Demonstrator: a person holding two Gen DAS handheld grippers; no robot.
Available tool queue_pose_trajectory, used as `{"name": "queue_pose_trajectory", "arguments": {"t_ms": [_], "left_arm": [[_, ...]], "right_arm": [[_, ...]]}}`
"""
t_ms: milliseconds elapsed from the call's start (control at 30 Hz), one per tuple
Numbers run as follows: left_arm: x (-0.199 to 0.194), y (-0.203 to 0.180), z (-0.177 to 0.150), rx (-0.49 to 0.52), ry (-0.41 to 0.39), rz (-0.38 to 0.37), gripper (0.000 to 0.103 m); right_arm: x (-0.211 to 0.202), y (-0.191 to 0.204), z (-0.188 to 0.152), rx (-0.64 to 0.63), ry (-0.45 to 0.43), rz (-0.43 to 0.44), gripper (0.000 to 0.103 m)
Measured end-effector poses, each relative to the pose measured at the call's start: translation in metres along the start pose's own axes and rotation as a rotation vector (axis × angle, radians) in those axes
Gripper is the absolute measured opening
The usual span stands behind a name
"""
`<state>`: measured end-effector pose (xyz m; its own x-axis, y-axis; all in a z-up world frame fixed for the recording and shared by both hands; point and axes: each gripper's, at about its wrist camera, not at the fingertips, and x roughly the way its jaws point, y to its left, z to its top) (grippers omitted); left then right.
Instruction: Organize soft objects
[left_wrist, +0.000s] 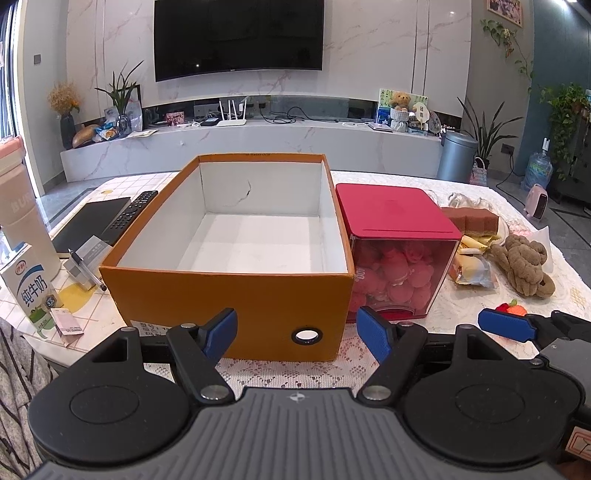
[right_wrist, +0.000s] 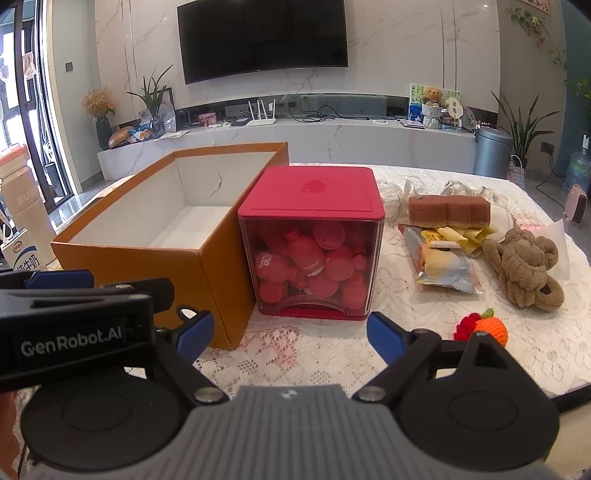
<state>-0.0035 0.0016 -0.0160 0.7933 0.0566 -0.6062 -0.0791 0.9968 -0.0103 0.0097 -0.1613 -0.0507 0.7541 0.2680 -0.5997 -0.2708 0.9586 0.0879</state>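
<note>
Waiting above table edge, both sets of jaws spread wide, nothing held: left gripper, right gripper. Brown plush toy seen ahead-right of right jaws, long axis slanting away; right hand judged nearer. Empty orange box directly ahead of left jaws.

A milk carton, remote control and black notebook lie left; television behind.
</note>
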Motion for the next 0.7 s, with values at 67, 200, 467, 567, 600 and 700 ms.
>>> {"name": "queue_pose_trajectory", "arguments": {"t_ms": [67, 200, 467, 567, 600, 700], "left_arm": [[-0.001, 0.0, 0.001, -0.001, -0.002, 0.001, 0.087], [-0.004, -0.001, 0.001, 0.002, -0.014, 0.011, 0.087], [-0.011, 0.0, 0.006, 0.009, -0.039, 0.019, 0.087], [-0.013, 0.0, 0.01, 0.01, -0.043, 0.023, 0.086], [-0.014, -0.001, 0.01, 0.01, -0.045, 0.022, 0.086], [-0.017, -0.002, 0.013, 0.009, -0.056, 0.007, 0.086]], "right_arm": [[-0.001, 0.0, 0.0, 0.005, -0.008, 0.0, 0.089], [-0.002, 0.0, 0.0, 0.009, -0.02, 0.009, 0.089], [-0.008, 0.0, 0.003, 0.013, -0.048, 0.011, 0.089], [-0.01, -0.004, 0.005, 0.028, -0.053, 0.0, 0.089], [-0.01, -0.006, 0.005, 0.035, -0.052, 0.002, 0.089], [-0.012, -0.013, 0.008, 0.047, -0.056, -0.022, 0.089]]}}
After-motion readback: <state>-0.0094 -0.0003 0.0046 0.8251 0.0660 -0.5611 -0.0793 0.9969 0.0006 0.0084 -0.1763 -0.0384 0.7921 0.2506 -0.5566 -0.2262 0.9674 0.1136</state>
